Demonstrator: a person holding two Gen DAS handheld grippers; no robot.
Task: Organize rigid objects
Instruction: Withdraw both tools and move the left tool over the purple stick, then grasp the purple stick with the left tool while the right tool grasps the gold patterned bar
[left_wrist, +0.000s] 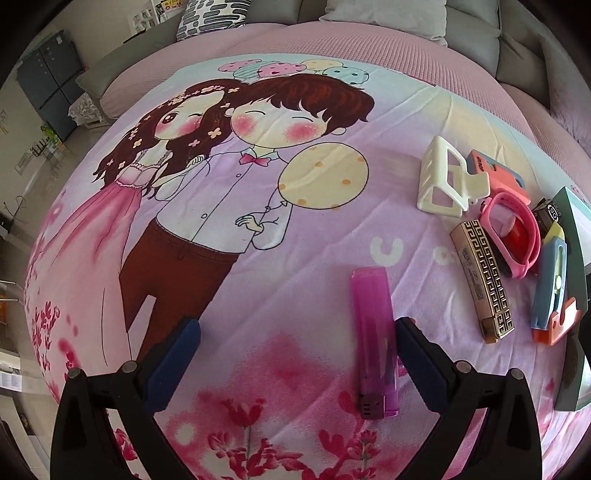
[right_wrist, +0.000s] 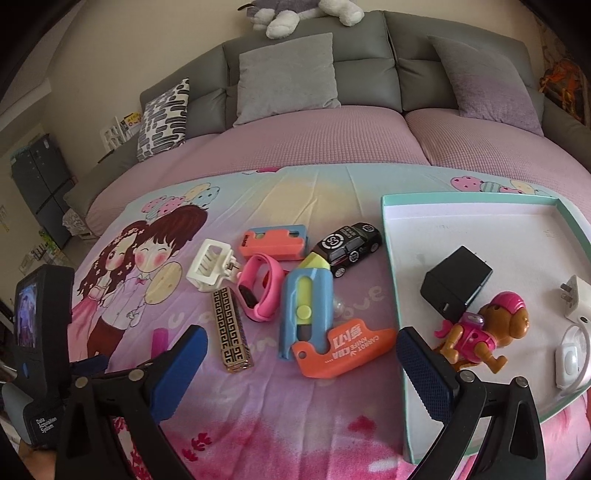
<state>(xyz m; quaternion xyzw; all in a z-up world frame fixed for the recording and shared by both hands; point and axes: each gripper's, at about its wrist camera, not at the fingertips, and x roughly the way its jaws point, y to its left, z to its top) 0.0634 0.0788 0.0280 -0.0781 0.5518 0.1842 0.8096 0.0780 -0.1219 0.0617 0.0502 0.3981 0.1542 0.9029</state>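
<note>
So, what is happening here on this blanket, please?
A person is sorting small objects into a tray. The left gripper is open around a purple lighter, not yet closed. The right gripper is open and empty above the pile near the orange carrot knife. A dog figure and chargers already lie in the tray.

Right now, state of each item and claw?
left claw: open, purple lighter lying just inside its right finger, not gripped
right claw: open, empty
tray: holds black charger, dog figure
toy car: upright on blanket
hair clip: closed
</note>
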